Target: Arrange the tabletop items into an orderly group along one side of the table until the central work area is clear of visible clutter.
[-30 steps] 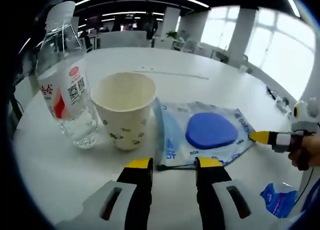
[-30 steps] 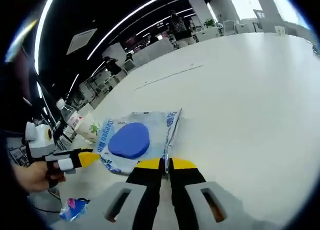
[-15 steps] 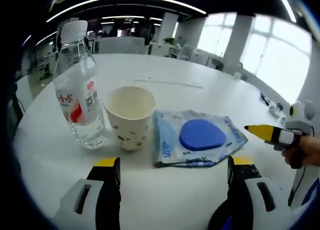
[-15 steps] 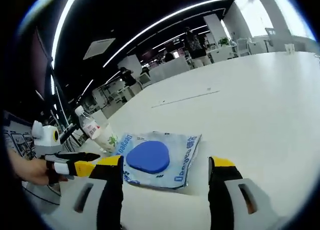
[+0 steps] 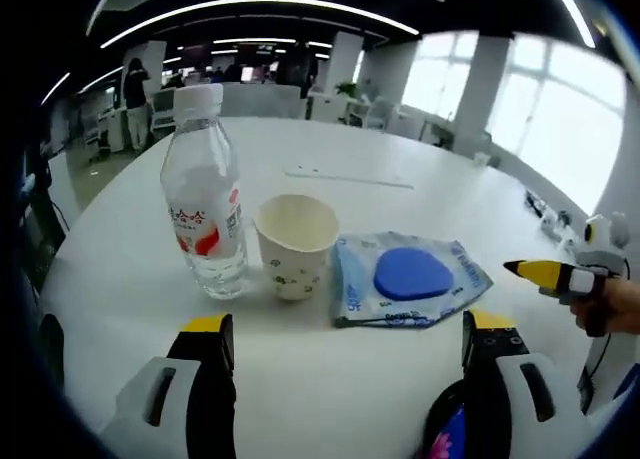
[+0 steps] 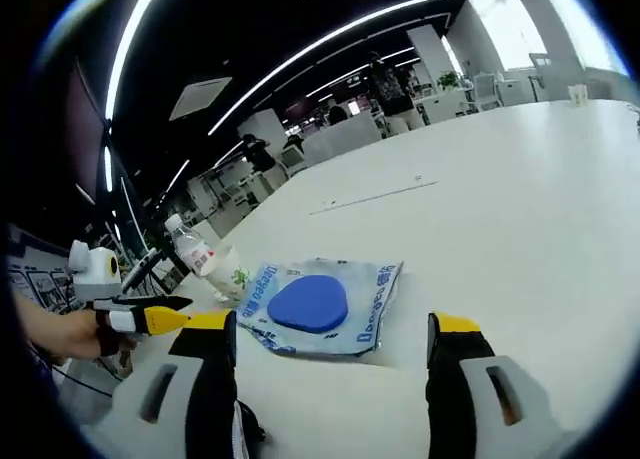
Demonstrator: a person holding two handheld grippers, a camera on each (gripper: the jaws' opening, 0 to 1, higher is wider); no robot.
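— Bottle point(image 5: 206, 197), paper cup point(image 5: 297, 243) and blue packet point(image 5: 405, 278) sit side by side in a row on the white bench point(image 5: 330, 139)!
— And the claws?
— Left claw point(image 5: 345, 341) gapes wide, holding nothing, short of the row. Right claw point(image 6: 330, 337) likewise spread wide and empty, just before the packet.

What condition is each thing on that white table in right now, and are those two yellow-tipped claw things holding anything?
Water bottle: upright, capped, partly full.
Paper cup: upright, open, looks empty.
Blue packet: lying flat, beside the cup.
Left gripper: jaws wide open, holding nothing.
Right gripper: jaws wide open, holding nothing.
Table: bare beyond the row.
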